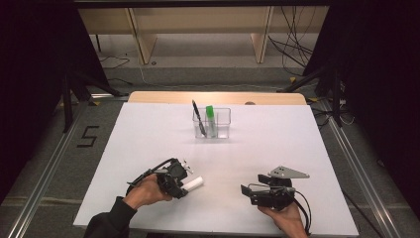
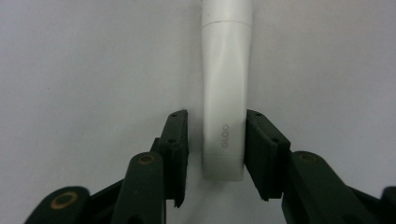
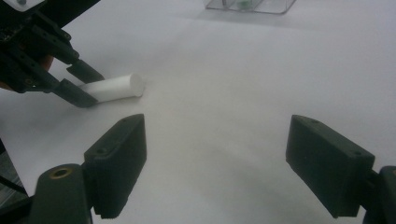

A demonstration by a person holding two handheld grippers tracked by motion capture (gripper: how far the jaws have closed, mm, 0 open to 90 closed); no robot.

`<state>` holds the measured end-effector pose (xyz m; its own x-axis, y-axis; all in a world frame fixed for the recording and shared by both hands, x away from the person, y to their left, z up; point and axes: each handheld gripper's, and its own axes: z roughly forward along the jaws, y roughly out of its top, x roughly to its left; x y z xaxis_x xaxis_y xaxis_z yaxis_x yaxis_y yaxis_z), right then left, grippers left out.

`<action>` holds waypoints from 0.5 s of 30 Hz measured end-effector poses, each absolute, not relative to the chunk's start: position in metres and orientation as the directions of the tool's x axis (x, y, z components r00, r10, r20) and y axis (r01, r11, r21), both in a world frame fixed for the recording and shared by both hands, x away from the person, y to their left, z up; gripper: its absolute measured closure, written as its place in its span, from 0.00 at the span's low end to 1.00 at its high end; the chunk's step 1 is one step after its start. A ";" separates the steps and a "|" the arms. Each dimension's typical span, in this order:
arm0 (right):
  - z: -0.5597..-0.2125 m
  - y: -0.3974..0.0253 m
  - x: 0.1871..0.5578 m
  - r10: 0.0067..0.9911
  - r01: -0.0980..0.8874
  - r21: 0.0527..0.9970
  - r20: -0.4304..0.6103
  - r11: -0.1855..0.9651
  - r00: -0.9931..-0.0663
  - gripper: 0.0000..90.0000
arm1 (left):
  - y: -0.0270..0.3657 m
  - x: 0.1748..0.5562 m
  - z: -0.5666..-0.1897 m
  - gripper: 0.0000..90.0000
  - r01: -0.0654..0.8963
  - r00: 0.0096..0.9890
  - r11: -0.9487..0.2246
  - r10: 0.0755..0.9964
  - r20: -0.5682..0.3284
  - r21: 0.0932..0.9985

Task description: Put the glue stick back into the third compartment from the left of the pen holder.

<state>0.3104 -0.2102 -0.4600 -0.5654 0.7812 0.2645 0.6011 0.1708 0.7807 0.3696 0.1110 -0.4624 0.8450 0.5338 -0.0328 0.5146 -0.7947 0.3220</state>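
A white glue stick [image 1: 194, 184] lies on the white table sheet [image 1: 148, 144] near the front left. My left gripper [image 1: 182, 188] has its jaws on either side of the stick's rear end. In the left gripper view the glue stick [image 2: 225, 93] touches the right-hand jaw, and a narrow gap remains at the other jaw, so the left gripper [image 2: 217, 114] is open. My right gripper [image 1: 250, 186] rests near the front right, wide open with nothing between its jaws [image 3: 217, 123]. It looks toward the glue stick [image 3: 114, 86] and the left gripper [image 3: 86, 86].
A clear plastic box [image 1: 224, 119] stands at the back middle of the sheet, holding a black pen [image 1: 198, 116] and a green-capped marker [image 1: 210, 116]. Its base shows far off as the clear box [image 3: 252, 4]. Metal rails run along both sides of the table.
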 end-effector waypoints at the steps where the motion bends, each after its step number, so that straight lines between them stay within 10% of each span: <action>1: -0.460 -0.210 0.311 0.781 0.601 0.780 0.264 0.172 -0.566 0.24 | 0.110 0.369 -0.463 0.73 0.513 0.846 -0.795 0.532 -0.033 0.323; 15: -0.461 -0.207 0.309 0.777 0.600 0.780 0.264 0.175 -0.571 0.24 | 0.116 0.369 -0.457 0.78 0.513 0.832 -0.736 0.554 -0.043 0.442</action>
<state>0.3091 -0.2069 -0.4607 -0.5707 0.7775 0.2643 0.6003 0.1754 0.7803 0.3688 0.1162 -0.4573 0.8317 0.5536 -0.0431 0.5128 -0.7359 0.4423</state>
